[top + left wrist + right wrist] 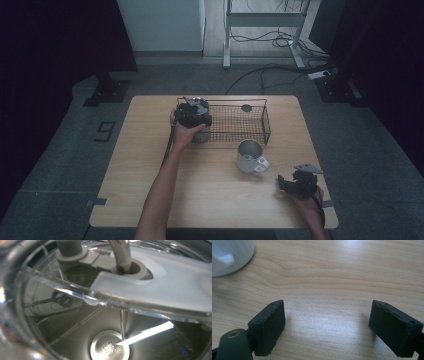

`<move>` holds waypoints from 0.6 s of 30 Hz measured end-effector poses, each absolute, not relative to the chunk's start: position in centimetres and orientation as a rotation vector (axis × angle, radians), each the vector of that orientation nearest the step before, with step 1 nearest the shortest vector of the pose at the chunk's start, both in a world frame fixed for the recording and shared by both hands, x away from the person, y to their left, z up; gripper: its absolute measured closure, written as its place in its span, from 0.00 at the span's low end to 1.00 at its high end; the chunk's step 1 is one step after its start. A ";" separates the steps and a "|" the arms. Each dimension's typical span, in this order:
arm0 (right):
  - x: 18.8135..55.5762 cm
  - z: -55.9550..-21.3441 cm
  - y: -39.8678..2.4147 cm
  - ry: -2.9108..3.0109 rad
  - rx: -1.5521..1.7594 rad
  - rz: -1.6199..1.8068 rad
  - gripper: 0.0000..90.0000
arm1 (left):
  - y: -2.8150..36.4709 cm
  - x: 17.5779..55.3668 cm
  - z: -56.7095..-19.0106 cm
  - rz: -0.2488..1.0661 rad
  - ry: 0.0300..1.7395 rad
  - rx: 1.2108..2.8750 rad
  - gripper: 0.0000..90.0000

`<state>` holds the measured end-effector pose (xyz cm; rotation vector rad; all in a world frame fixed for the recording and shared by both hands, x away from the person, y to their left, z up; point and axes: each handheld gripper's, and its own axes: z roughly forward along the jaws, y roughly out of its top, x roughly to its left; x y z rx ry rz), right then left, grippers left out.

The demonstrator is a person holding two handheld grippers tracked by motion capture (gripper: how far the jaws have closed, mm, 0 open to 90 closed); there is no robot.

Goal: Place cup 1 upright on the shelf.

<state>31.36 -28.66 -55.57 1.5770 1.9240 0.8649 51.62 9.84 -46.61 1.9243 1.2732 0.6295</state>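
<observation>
- Step in hand, by the look of it: setting the steel cup [202, 134] down at the 9 o'clock end of the wire basket [240, 125], toward 11 o'clock on the surface [210, 195].
- Left tongs [192, 112] right over the cup's mouth, hand wrapped round them. Cannot tell whether clamped on the rim or already let go, since the fingers stay hidden.
- Close in from the left gripper view: stamped cup bottom [110, 348] far below, clear lid piece [152, 290] across the top.
- Worth confirming the cup stands flat on the wire before releasing. Hard to judge from above whether fully inside the basket or against its end wall.
- Best to open wide, then lift straight up. Any sideways pull risks catching the lid piece or tipping the cup.
- Right tongs [296, 184] resting on the surface at 4 o'clock, spread apart with nothing between, bare wood showing between the pads [268, 325].
- Second mug [249, 156] just outside the basket at its 5 o'clock, well within reach of the right tongs. Sensible to keep them parked until the left hand clears.
</observation>
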 end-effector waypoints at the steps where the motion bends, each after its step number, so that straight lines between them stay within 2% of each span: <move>1: 31.4 -55.6 -28.7 1.924 1.577 0.865 0.15 | 9.8 51.5 -46.5 0.639 1.268 1.920 0.01; 18: 31.4 -55.6 -28.7 1.924 1.579 0.865 0.15 | 11.1 49.6 -44.5 0.621 1.247 1.834 0.01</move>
